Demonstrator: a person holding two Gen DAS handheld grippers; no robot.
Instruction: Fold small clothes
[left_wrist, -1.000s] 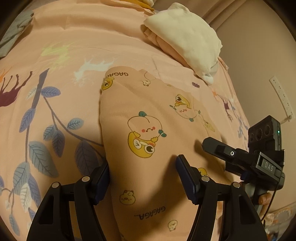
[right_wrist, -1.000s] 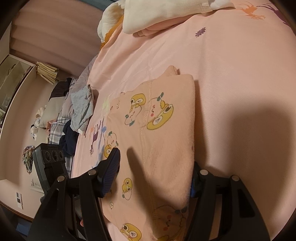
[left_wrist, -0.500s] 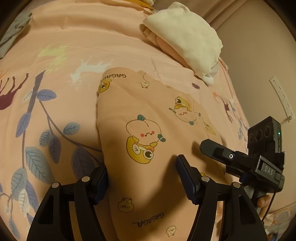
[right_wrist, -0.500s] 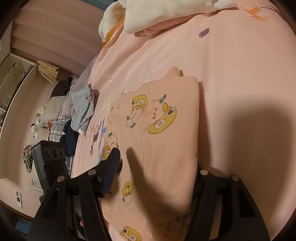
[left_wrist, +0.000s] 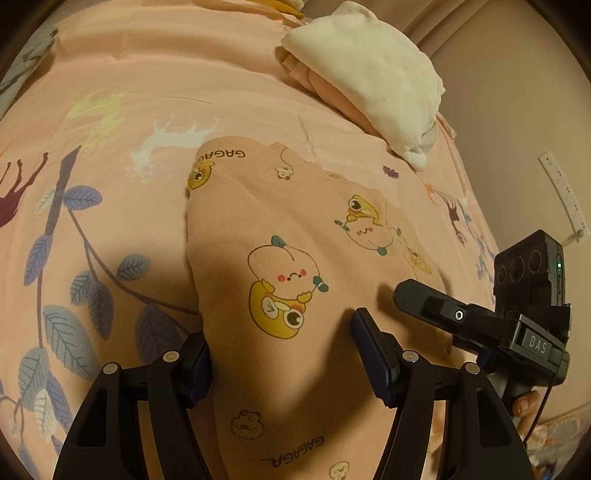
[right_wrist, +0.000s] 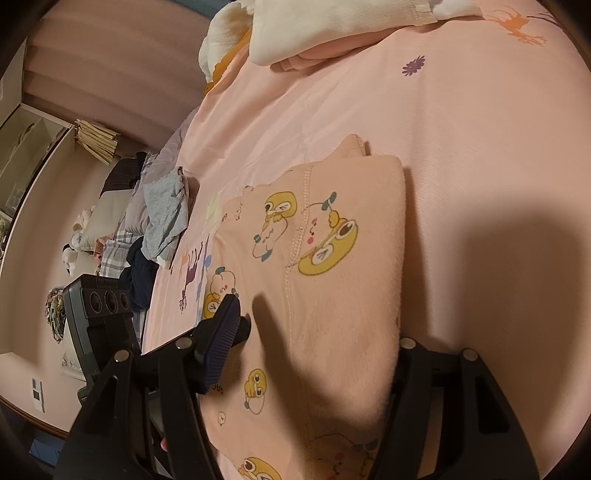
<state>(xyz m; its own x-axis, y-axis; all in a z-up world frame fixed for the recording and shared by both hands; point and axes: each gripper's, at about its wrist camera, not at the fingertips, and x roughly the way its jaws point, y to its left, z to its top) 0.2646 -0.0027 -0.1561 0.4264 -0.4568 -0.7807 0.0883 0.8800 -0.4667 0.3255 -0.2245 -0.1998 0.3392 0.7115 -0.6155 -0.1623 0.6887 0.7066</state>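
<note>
Black left tool (left_wrist: 282, 349), blue ribbed pads (left_wrist: 371, 356)

Left wrist view: low, close over peach printed garment (left_wrist: 295, 258), facing along its fingers toward cream folded pile (left_wrist: 369, 70), wall beyond. Right wrist view: equally close, facing across same garment (right_wrist: 332, 277) toward clothes heap (right_wrist: 162, 218), shelf. 2 views share garment, bedsheet (left_wrist: 184, 92), cream pile.

Small peach-pink garment (left_wrist: 280, 258) printed with yellow cartoon ducks, peaches and "GAGAGA" lettering, lying folded on the pink printed bedsheet, its stitched seam (right_wrist: 295, 236) running lengthwise and its folded edge (right_wrist: 400, 236) straight and thick.
</note>
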